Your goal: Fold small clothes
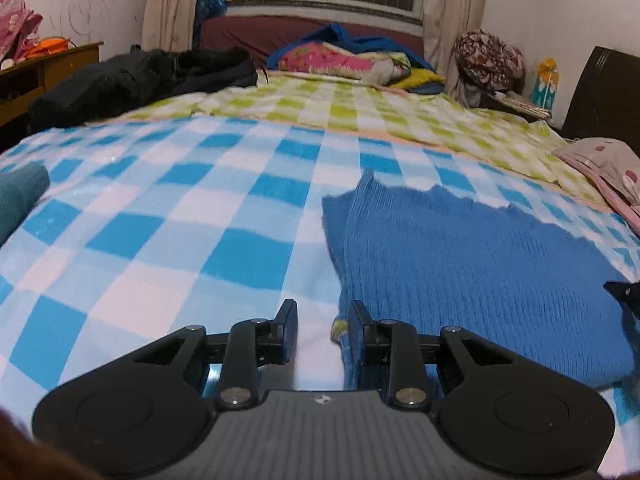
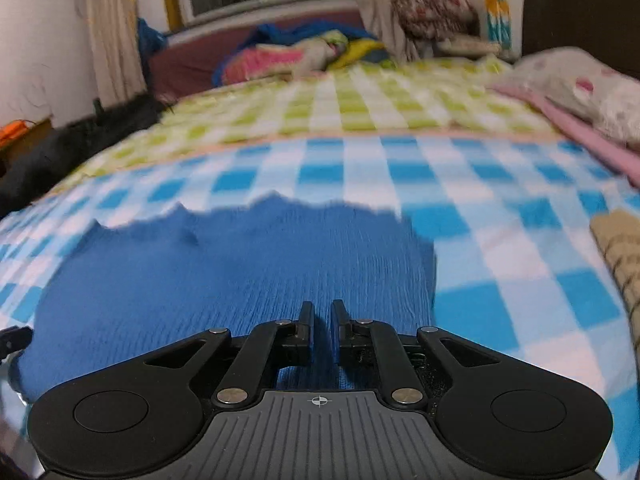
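**Ana:** Just ahead of both sets of fingers lies the blue knit sweater (image 1: 480,272), spread flat on the blue-and-white checked blanket (image 1: 160,220). Where's the left gripper (image 1: 323,330) sitting?

**Ben:** At the sweater's left edge. Its fingers stand apart with nothing between them; the right-hand finger (image 1: 357,332) overlaps the knit's edge, the other sits over bare blanket. A scrap of yellow-green pokes out at the hem between them, but I can't tell what it is.

**Ana:** And the right gripper (image 2: 322,330)?

**Ben:** Over the sweater's near part, close to its right edge. Only a narrow gap shows between those fingers, and there's no cloth in it that I can see.

**Ana:** So which step is this?

**Ben:** I'd judge it the start of a fold: garment laid out, neither gripper holding it. One side strip already looks doubled over beyond the left fingers.

**Ana:** Next move?

**Ben:** Probably each gripper pinching an edge or corner, taking every layer together, then lifting evenly so the soft knit doesn't bunch.
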Available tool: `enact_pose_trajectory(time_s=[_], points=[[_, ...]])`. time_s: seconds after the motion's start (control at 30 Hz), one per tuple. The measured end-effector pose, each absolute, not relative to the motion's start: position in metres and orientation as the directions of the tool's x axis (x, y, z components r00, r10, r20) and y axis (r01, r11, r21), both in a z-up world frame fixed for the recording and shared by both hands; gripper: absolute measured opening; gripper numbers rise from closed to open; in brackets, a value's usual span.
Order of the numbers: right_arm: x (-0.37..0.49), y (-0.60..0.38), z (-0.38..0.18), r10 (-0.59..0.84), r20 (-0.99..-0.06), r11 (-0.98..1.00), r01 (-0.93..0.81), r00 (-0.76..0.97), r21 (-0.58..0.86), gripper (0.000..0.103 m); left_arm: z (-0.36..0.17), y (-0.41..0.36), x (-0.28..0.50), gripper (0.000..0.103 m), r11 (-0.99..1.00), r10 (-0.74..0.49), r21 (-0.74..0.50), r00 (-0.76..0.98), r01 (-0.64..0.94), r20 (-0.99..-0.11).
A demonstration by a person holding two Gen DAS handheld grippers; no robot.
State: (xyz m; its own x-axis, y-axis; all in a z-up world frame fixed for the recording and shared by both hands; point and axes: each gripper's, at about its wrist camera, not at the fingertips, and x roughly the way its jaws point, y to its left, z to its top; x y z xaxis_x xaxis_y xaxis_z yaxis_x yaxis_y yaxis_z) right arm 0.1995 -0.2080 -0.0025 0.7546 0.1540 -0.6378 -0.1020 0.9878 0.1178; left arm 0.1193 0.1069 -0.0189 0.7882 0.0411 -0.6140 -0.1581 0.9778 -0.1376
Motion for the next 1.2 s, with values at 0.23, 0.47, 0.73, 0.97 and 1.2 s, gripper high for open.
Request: enact_pose_trajectory(time_s=[0.23,0.47,0.73,0.97,1.2], points=[[0.182,-0.160,0.034,0.229,-0.600,0.972,-0.210,0.766,0.103,0.017,-0.017,0.126,0.091,0.034,0.967,-0.008,-0.205,0.783,-0.153,-0.622],[0.188,-0.052,0.038,0.374,-0.639,0.906,-0.411,0.672,0.099,0.036,-0.023,0.131,0.071,0.034,0.957,-0.087,-0.269,0.779,-0.107,-0.621],[0.220,0.026,0.020,0.380,-0.710,0.891,-0.440,0.593,0.110,0.045,-0.027,0.141,0.069,0.037,0.946,-0.160,-0.319,0.779,-0.054,-0.606],[0.234,0.071,-0.003,0.256,-0.753,0.895,-0.442,0.606,-0.051,0.051,-0.029,0.145,0.066,0.041,0.937,-0.193,-0.348,0.780,-0.033,-0.596],[0.240,0.071,-0.004,0.195,-0.755,0.897,-0.424,0.626,-0.120,0.019,-0.030,0.142,0.062,0.052,0.935,-0.207,-0.355,0.789,-0.015,-0.578]])
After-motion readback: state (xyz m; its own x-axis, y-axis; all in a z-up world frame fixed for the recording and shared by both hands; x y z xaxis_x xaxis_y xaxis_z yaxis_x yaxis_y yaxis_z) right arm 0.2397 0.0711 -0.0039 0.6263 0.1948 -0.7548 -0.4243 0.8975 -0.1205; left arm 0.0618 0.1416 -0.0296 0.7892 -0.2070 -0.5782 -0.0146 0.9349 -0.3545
